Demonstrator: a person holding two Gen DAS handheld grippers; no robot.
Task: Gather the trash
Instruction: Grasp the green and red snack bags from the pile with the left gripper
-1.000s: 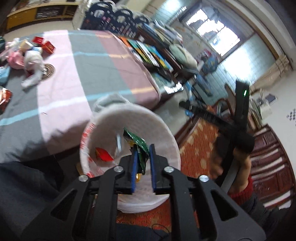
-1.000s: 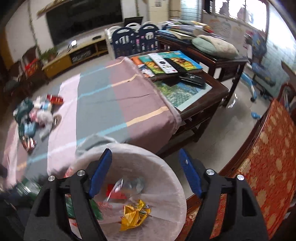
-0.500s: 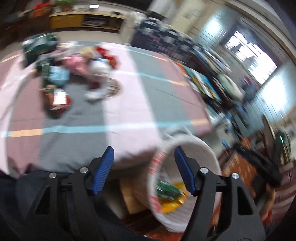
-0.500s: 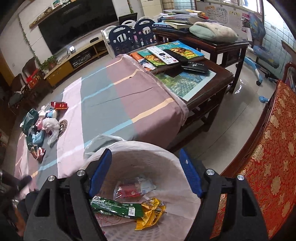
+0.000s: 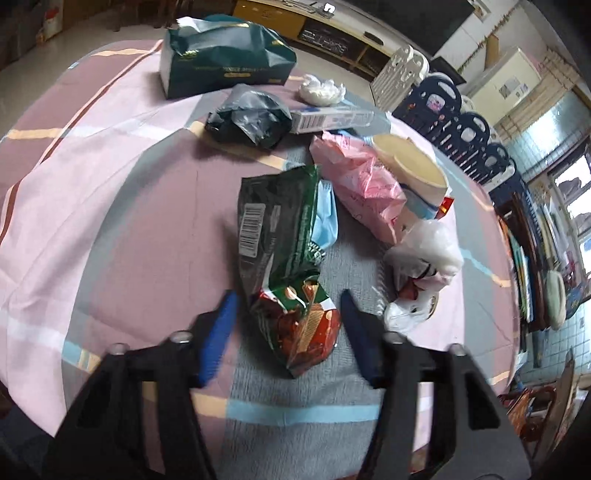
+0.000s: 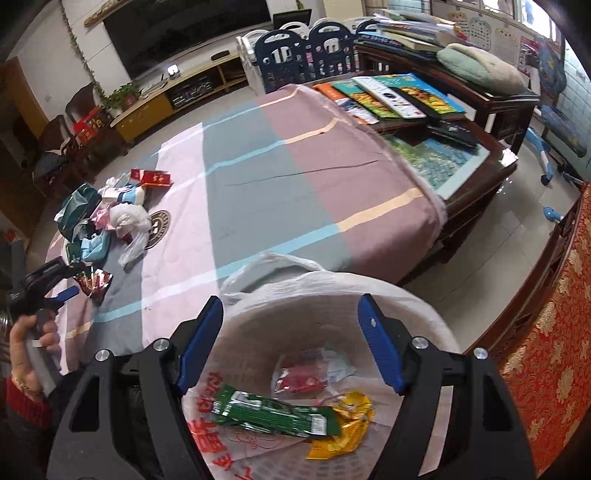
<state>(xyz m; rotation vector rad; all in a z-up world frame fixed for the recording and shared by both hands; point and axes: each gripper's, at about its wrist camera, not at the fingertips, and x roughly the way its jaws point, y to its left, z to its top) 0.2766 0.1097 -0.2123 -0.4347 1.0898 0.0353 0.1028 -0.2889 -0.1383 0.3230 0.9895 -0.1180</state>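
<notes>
— Where's the wrapper?
— On the surface (image 5: 110, 206), between my left gripper's (image 5: 286, 314) closing fingers, not yet pinched.
— And your right gripper (image 6: 291, 343)?
— Spread wide above the bin (image 6: 436, 321).

A striped tablecloth (image 6: 280, 177) covers the table; books (image 6: 391, 92) lie beyond; a television (image 6: 184, 29) hangs behind.
</notes>
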